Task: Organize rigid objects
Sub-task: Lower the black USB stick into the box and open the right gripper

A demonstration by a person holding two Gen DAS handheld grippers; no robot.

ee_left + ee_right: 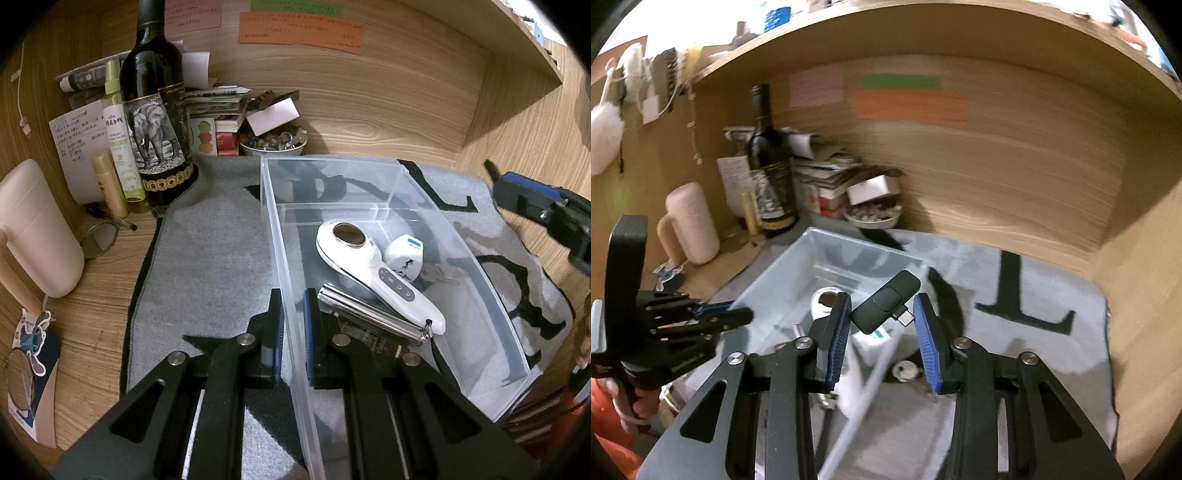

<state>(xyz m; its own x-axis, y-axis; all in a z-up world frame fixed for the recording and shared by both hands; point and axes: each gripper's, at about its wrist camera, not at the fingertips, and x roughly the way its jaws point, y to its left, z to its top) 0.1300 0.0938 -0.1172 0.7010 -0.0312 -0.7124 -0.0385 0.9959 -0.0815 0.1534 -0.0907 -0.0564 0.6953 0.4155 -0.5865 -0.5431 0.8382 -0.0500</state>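
Observation:
A clear plastic bin sits on a grey mat. Inside lie a white handheld device, a white die-shaped object, a silver bar and keys. My left gripper is shut on the bin's left wall, one finger on each side. My right gripper is above the bin, jaws parted, with a small black USB-C dongle between its pads; only its plug end is near the right pad. The view is blurred. The right gripper also shows at the left wrist view's right edge.
A wine bottle, a green spray bottle, a beige tube, a pink mug and paper stacks stand at the back left. A bowl of small items sits behind the bin. Wooden walls enclose the desk.

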